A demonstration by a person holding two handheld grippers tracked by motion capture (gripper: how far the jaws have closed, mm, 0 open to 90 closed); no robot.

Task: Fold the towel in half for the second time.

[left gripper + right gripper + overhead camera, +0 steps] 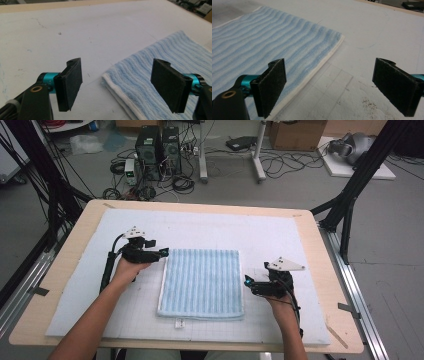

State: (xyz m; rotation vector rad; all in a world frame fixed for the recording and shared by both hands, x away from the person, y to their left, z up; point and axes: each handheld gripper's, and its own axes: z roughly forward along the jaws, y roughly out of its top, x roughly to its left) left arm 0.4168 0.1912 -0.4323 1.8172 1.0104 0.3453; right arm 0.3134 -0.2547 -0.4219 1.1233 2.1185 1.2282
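Left hand-held gripper (161, 253) spread wide, at the far left corner of the towel (202, 282); right hand-held gripper (248, 281) also spread, just off the towel's right edge. The folded towel lies flat mid-bench (320, 270) on the white mat (90, 285). You look set for a grasp — next, lower each over an edge and pinch. The left gripper view shows the stacked layers at the corner (110, 80) — the high view doesn't.

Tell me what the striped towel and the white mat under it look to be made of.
Towel: likely cotton terry, matte; soft ribbed blue stripes, white hemmed edge, folded layers visible at the corner.
Mat: seemingly foam or soft sheet, matte white; faint printed grid, scuffs and dark specks. Exact material is uncertain.
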